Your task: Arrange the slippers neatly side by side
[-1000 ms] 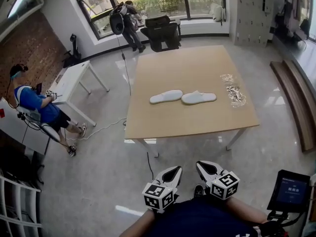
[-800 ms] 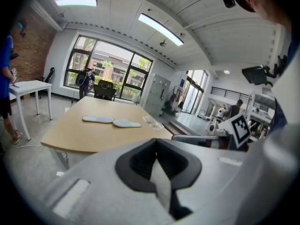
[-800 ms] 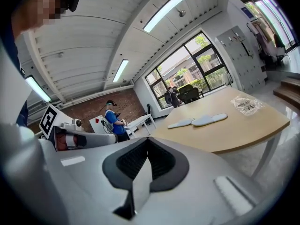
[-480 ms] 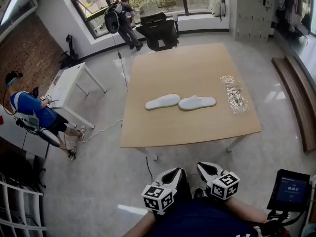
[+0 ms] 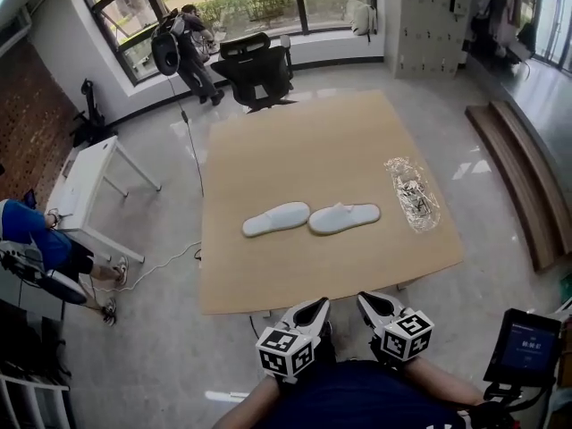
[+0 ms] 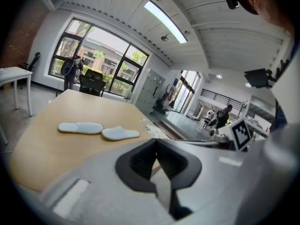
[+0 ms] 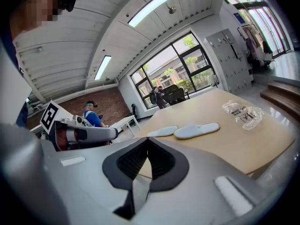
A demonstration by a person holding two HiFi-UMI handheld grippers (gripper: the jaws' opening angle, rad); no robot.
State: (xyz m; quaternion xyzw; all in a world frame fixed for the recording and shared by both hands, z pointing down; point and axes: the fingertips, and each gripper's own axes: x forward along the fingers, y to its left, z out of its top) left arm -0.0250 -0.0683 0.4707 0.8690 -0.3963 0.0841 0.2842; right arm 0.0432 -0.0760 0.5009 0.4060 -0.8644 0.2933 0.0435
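Two white slippers lie end to end in the middle of the wooden table [image 5: 268,275]: the left slipper [image 5: 275,219] and the right slipper [image 5: 343,218], their near ends almost touching. Both also show in the left gripper view as left slipper [image 6: 80,128] and right slipper [image 6: 120,133], and in the right gripper view as left slipper [image 7: 162,131] and right slipper [image 7: 197,130]. My left gripper [image 5: 307,315] and right gripper [image 5: 376,307] are held close to my body, just short of the table's near edge, both shut and empty.
A crumpled clear plastic wrapper [image 5: 412,193] lies near the table's right edge. A black office chair [image 5: 256,65] stands beyond the far edge, with a person [image 5: 186,50] by the window. A small white table [image 5: 85,186] and a seated person [image 5: 36,257] are at left. A wooden bench [image 5: 518,177] runs along the right.
The view has come closer to the table: its near edge now lies just ahead of my grippers. Slippers and both grippers keep their places and states.
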